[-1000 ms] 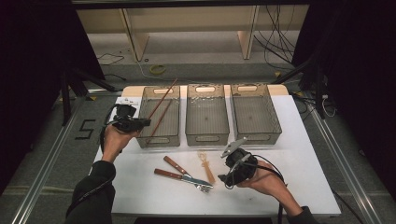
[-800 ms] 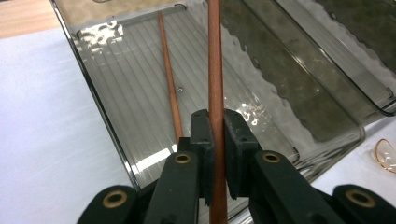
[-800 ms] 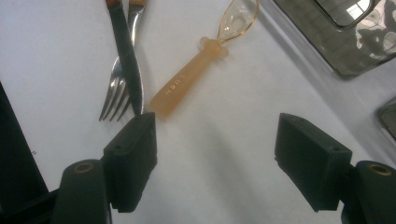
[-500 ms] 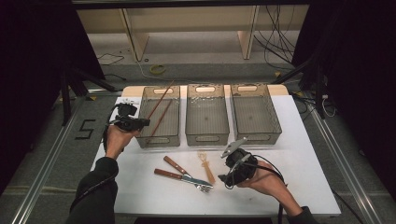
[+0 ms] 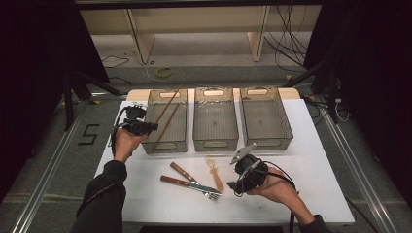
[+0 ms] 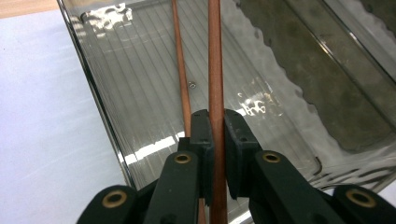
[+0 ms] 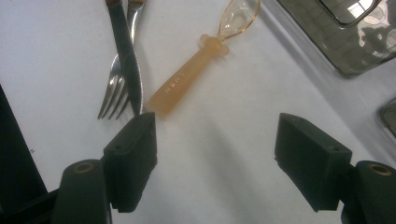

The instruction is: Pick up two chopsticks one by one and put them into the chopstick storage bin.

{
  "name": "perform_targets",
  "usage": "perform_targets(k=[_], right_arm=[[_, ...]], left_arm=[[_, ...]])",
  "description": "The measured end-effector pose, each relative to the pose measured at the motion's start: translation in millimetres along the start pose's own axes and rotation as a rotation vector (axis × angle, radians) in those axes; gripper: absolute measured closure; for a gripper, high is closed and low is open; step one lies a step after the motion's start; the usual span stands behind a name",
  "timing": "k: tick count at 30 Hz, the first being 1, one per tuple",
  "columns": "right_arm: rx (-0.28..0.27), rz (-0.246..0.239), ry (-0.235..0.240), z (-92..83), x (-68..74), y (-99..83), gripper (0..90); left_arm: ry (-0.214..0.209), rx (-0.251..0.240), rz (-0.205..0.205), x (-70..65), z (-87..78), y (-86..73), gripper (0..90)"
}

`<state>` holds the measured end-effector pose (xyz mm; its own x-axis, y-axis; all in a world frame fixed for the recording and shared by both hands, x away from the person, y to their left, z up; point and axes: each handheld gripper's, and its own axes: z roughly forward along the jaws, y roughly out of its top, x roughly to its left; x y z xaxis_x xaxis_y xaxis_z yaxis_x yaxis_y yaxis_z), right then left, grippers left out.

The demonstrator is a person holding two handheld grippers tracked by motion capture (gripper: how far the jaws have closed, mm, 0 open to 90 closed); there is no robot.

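Nearest to me, my right claw [image 5: 241, 180] sits low over the near right of the counter [image 5: 320, 160], jaws spread wide with nothing between them. In the right gripper view it looks straight at the amber plastic spoon [image 7: 196, 63], which lies flat just beyond the jaws, its handle end close to the one jaw. Beside the spoon lie a fork [image 7: 116, 88] and a knife [image 7: 122, 51] with wooden handles, the knife crossing over the fork.

Further off, at the left, my left claw [image 5: 145, 127] is clamped on a brown chopstick [image 6: 215, 70] at the near left edge of the left bin [image 5: 165, 145]. The chopstick slants up and away across that bin, and a second chopstick [image 6: 181, 74] already lies inside it, close beside the held one. The middle bin [image 5: 215, 141] and the right bin [image 5: 266, 138] look empty.

I judge that I am placing the chopstick with its mate: the next move is to lower it so that it rests in the bin, then open the left claw and draw back. After that the right claw can close on the spoon's handle.
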<state>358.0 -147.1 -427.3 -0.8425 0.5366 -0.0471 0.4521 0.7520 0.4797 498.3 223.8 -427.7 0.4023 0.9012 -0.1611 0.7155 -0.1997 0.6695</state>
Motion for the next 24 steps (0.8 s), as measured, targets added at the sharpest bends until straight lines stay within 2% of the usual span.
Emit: perform_targets(k=[8, 10, 13, 18, 22, 24], right_arm=[[0.001, 0.0, 0.0, -0.5, -0.4, -0.2, 30.5], [0.001, -0.001, 0.0, -0.5, -0.2, -0.1, 30.5], [0.002, -0.001, -0.001, -0.3, -0.4, -0.2, 30.4], [0.0, 0.003, -0.002, -0.2, -0.7, 0.1, 30.5], [0.0, 0.01, -0.013, 0.6, -1.1, 0.7, 30.5], [-0.002, 0.02, -0.016, 1.1, -1.1, 1.4, 30.5]], left_arm=[[0.01, 0.024, -0.028, 1.4, 4.7, -2.7, 81.9], [0.003, 0.027, -0.026, 2.1, 4.3, -3.3, 78.9], [0.003, 0.032, -0.024, 1.7, 2.1, -2.6, 65.0], [-0.019, -0.005, -0.018, -1.1, -7.9, -2.5, 48.3], [-0.056, -0.054, -0.014, -8.8, -18.0, -6.6, 36.7], [-0.08, -0.082, 0.003, -12.9, -24.2, -11.4, 33.1]])
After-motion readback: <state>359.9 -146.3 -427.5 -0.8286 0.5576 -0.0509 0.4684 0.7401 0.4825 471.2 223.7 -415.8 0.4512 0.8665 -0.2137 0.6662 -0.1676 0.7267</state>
